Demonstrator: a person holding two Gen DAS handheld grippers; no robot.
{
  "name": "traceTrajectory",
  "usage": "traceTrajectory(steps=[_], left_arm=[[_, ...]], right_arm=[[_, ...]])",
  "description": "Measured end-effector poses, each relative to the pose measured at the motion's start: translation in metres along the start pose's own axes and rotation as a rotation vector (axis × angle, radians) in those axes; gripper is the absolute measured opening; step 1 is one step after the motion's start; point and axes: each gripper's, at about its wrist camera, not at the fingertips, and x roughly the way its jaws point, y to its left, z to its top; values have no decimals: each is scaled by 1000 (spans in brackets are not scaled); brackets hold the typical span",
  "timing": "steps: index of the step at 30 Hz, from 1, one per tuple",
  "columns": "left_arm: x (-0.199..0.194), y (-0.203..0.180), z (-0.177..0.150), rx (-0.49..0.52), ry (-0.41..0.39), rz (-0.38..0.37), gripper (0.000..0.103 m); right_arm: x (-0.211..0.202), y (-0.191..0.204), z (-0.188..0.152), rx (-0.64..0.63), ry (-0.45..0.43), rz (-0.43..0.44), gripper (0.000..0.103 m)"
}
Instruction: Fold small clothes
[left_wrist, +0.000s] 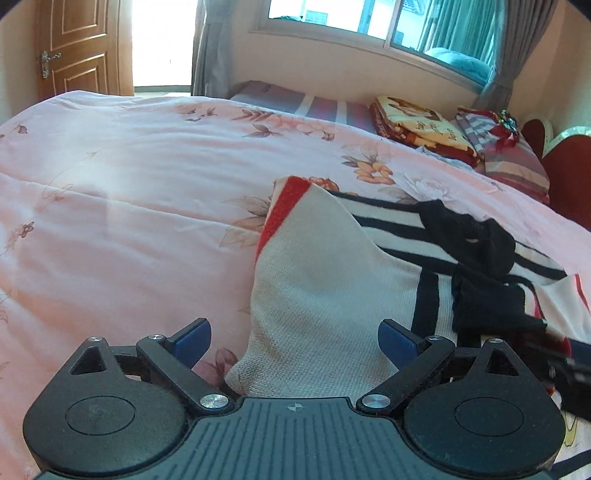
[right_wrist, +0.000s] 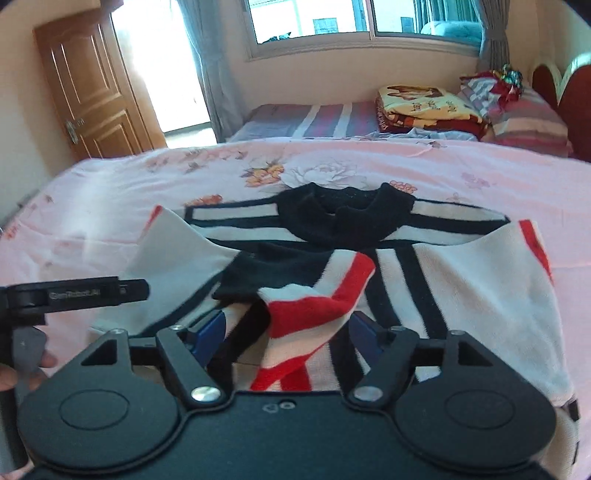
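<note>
One knitted sweater (right_wrist: 461, 280), white with black bands, red stripes and a black ribbed collar, is spread on a pink floral quilt (left_wrist: 129, 177). Its coarse cream sleeve (ribbing plainly visible) is raised into a peak between the widely parted blue pads of the left gripper (left_wrist: 294, 345). A bunched red-and-white fold is seen between the spread jaws of the right gripper (right_wrist: 288, 336); contact cannot be told.

Striped sweater (right_wrist: 424, 266) flat, sleeves infolded
</note>
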Motion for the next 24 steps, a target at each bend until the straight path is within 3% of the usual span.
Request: traceTrajectory(steps=[1,2,4,5,7,9,13,16,17,18,20,24], left_arm=[[1,-2,-2,8,3,-1,96],[3,-3,-4,12,4,2,96],[2,-4,-5,14,4,4,96],[2,-3,-5,7,7,-3,96],[2,-1,-5,-5,16,-20,96],[6,-2,-6,-1,23,-29,96],[12,-3,-6,-4,29,-41,96],[14,2,2,-16,26,-40,96],[16,4,7,-30,21,-37,96],[19,8,12,-49,19,-34,96],[28,15,23,-98,28,-31,96],[49,24,41,-152,30,-21,96]], right_arm=[[6,0,1,-3,-4,-31,43],[11,-4,3,19,-2,-47,27],[9,-20,9,122,-21,-5,22],[2,-31,9,170,-42,11,14],[-14,-53,4,230,-81,0,8],[-25,-82,-8,329,-87,-23,8],[-11,-118,-34,423,35,-7,9],[-13,-120,-33,423,9,24,26],[-12,-122,-32,436,4,43,26],[-10,-124,-30,444,4,46,24],[-5,-125,-27,441,10,43,11],[-18,-116,-16,355,-67,16,8]])
